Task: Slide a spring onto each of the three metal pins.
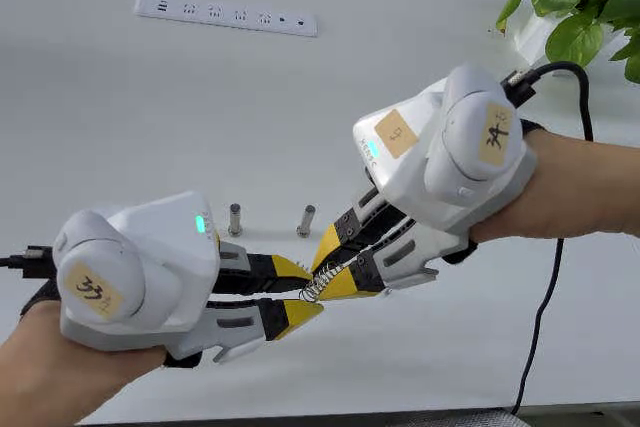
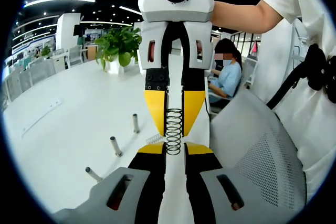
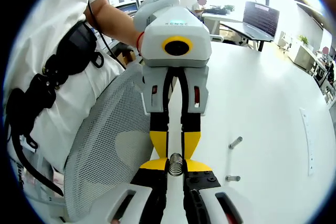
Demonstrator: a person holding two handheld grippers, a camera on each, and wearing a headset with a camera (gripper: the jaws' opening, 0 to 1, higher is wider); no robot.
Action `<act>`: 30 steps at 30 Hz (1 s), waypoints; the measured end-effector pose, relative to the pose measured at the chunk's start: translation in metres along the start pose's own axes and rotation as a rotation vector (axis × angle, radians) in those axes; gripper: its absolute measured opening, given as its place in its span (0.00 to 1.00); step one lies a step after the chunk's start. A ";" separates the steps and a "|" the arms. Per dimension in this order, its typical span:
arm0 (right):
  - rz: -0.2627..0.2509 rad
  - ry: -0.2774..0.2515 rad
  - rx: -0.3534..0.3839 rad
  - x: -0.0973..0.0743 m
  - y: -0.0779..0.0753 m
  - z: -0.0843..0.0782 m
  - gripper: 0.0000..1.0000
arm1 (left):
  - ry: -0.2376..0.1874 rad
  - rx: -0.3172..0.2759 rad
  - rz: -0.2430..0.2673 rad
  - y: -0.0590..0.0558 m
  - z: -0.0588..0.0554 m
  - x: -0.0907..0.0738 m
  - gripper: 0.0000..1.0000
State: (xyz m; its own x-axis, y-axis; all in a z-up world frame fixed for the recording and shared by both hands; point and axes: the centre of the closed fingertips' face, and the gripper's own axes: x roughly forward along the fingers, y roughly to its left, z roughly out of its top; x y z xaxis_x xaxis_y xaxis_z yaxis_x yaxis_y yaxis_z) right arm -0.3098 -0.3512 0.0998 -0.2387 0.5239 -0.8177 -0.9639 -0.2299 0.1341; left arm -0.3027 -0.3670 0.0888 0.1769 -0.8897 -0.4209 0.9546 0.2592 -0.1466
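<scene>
Between facing yellow-tipped jaws, above the white tabletop (image 1: 120, 127): slim silver wire coil spring (image 2: 174, 131), pinched lengthwise by right gripper (image 3: 175, 163), nearly closed; left gripper (image 2: 174, 149) narrowed round one end, grip unclear. Best held lightly, uncrushed, bore lined up over an upright short grey metal pin (image 1: 306, 219) beyond. Open, even coils.

In the head view, the left hand-held gripper (image 1: 312, 291) and the right hand-held gripper (image 1: 322, 277) are covering most of the spring (image 1: 313, 291).
</scene>
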 end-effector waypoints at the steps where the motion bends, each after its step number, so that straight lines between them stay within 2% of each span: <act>1: -0.003 -0.002 0.003 0.000 0.000 0.001 0.07 | -0.002 -0.002 0.001 0.000 0.000 -0.001 0.11; 13: -0.039 -0.016 0.039 -0.006 -0.007 0.007 0.07 | -0.020 -0.019 0.050 0.006 -0.006 -0.020 0.21; 30: -0.112 0.006 0.044 -0.016 -0.031 0.017 0.07 | -0.031 -0.042 0.194 0.036 -0.024 -0.064 0.39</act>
State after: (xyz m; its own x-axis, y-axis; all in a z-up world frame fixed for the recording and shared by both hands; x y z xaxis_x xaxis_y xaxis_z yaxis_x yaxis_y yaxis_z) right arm -0.2781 -0.3386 0.1184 -0.1285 0.5389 -0.8325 -0.9888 -0.1341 0.0659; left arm -0.2852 -0.2920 0.0885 0.3642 -0.8325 -0.4175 0.8912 0.4417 -0.1033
